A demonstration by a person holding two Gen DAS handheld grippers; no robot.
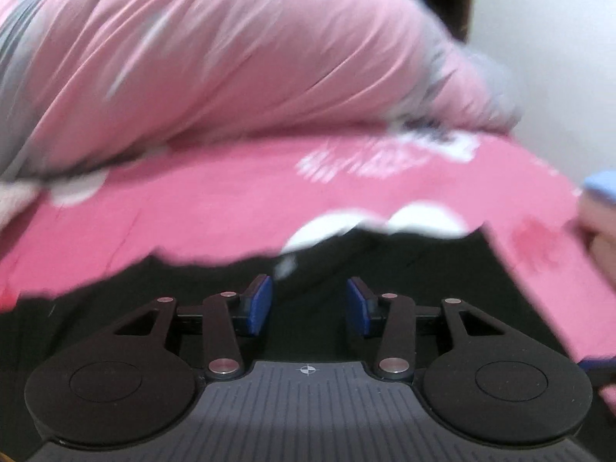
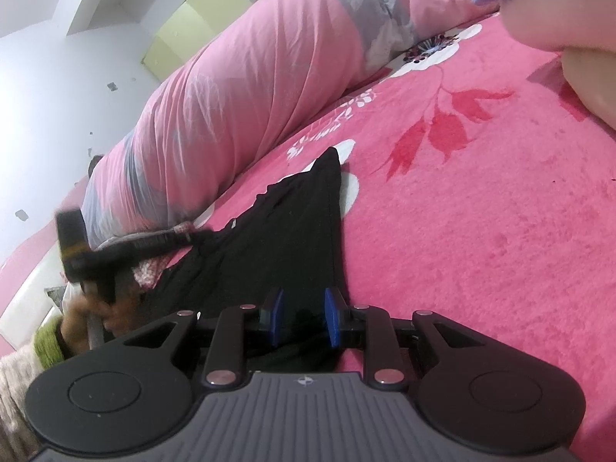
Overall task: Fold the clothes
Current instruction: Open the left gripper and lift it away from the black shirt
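Observation:
A black garment (image 2: pixel 292 223) lies on the pink flowered bedsheet (image 2: pixel 481 231), narrowing to a point at its far end. My right gripper (image 2: pixel 304 317) is at its near end, and its blue pads hold a bunch of the black cloth between them. In the right wrist view my left gripper (image 2: pixel 184 236) is a blurred dark shape at the garment's left edge, carried by a hand (image 2: pixel 88 315) with a green cuff. In the blurred left wrist view the left gripper (image 1: pixel 310 304) stands open over the black garment (image 1: pixel 404 261), with nothing pressed between its pads.
A rolled pink and grey duvet (image 2: pixel 250 77) lies along the far side of the bed, close behind the garment. Part of a person's limb (image 2: pixel 558 7) is at the top right. The bed's white edge (image 2: pixel 30 288) is at the left, and a yellow-green cupboard (image 2: pixel 184 27) stands by the wall.

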